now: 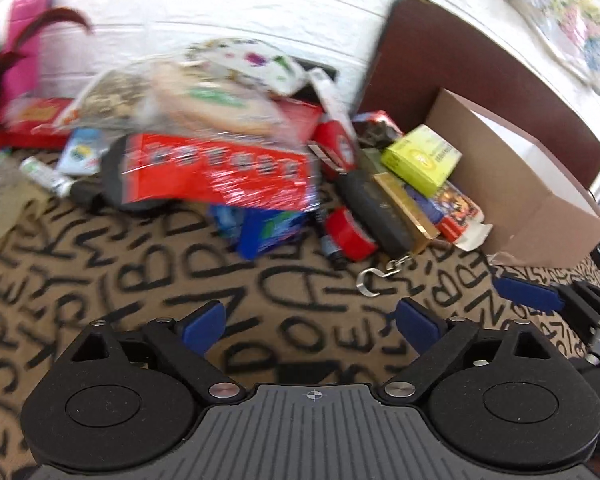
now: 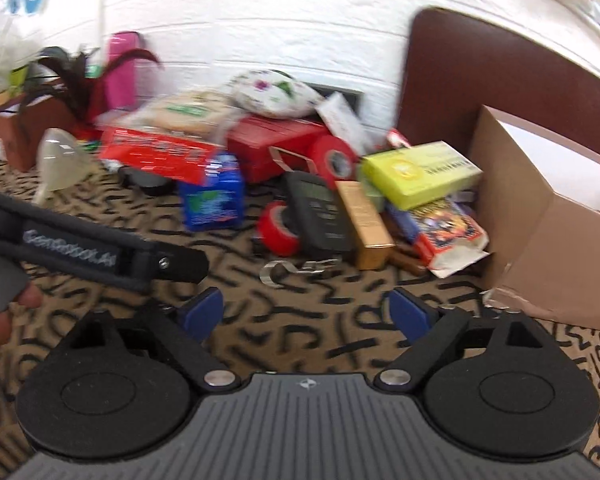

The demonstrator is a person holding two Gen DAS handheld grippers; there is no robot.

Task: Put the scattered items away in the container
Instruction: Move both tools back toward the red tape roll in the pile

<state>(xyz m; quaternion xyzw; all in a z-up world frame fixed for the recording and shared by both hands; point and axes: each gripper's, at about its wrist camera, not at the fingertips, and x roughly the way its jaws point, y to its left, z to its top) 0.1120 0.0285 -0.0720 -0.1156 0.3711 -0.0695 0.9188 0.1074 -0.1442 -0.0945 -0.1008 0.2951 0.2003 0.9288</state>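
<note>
Lettered cloth: clutter beyond left gripper (spread)

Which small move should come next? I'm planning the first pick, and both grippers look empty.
Probably ease the right gripper, open and empty, forward to the metal hook. It lies alone on the patterned cloth, nearest the fingers, with the cardboard box just right.

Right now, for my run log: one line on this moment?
left hand-held gripper open, empty | right hand-held gripper open, empty | items scattered | cardboard box at right
</note>
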